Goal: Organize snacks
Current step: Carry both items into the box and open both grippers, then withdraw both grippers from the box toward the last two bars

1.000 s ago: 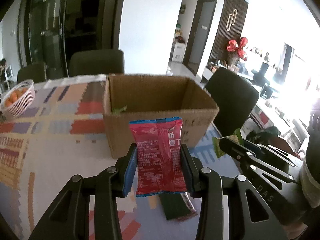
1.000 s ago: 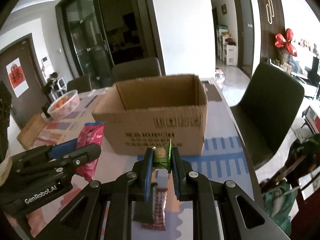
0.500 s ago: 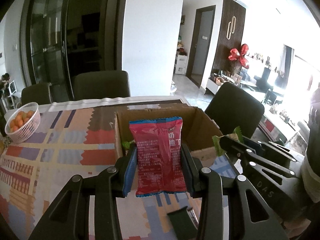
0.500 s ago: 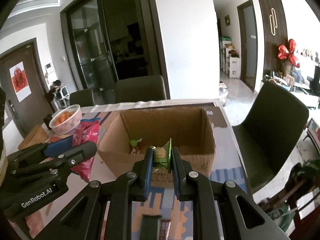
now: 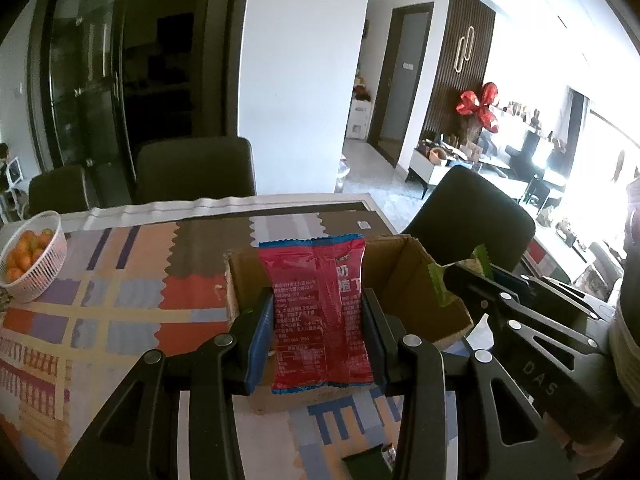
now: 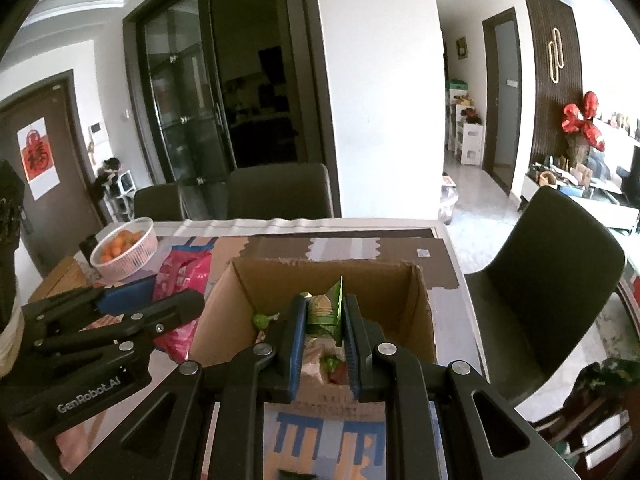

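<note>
Partway through: several snacks already inside cardboard box (image 6: 332, 280). Left gripper (image 5: 318, 320) clamping red packet (image 5: 318, 312), right gripper (image 6: 323, 320) pinching green packet (image 6: 326, 312) (both above box, unreleased).

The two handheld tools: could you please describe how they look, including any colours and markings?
Both are matte black, with flat linkage arms joined by round silver rivets and triangular cut-outs. The left tool has blue pads and white "GenRobot.AI" lettering on its side; the right tool has blue ridged pads and faint "DAS" lettering.
</note>
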A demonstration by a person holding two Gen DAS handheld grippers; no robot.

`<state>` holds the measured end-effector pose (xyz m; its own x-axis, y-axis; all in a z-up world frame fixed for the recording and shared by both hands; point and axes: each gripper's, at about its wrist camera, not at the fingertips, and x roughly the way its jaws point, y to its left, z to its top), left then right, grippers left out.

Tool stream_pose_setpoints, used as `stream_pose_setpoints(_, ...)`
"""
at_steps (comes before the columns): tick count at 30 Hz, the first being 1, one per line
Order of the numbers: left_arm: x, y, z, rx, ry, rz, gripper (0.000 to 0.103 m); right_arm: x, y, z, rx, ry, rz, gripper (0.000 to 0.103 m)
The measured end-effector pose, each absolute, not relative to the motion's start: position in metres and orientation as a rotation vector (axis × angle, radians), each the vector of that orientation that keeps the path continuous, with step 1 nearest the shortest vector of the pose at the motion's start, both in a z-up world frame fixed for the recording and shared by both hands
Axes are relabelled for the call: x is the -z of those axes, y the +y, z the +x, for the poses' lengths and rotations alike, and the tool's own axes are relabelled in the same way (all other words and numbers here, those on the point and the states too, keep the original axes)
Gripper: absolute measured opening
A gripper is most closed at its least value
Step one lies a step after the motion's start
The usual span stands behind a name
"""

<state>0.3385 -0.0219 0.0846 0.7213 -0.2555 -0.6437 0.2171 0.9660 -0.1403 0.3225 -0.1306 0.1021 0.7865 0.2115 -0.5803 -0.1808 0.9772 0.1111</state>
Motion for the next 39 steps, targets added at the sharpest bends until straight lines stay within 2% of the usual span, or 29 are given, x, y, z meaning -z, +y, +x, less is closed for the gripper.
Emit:
stream_pose_setpoints(9, -0.065, -0.034, 0.378, 0.257, 0.821, -0.035, 0.041, -0.092, -0.136, 0.358, -0.185, 0.702, 0.05, 0.019)
stream_pose_setpoints(12, -0.062, -0.036, 0.387, 0.23, 0.833, -0.025, 0.048, -0.086, -0.135, 0.365, -0.185, 0.724, 0.051, 0.02)
stream_pose_setpoints(16, -0.064, -0.034, 0.379, 0.203, 0.812, -0.008, 0.056, -0.083, -0.137, 0.367, -0.16, 0.726, 0.046, 0.041)
stream_pose_setpoints(25, -0.069, -0.029, 0.329, 0.19, 0.759, -0.005, 0.064, -0.085, -0.138, 0.328, -0.153, 0.675, -0.01, 0.043)
stream_pose_setpoints(39, -0.042, -0.052, 0.268, 0.281, 0.813, -0.016, 0.064, -0.066, -0.155, 0.26, -0.156, 0.676, -0.014, 0.045)
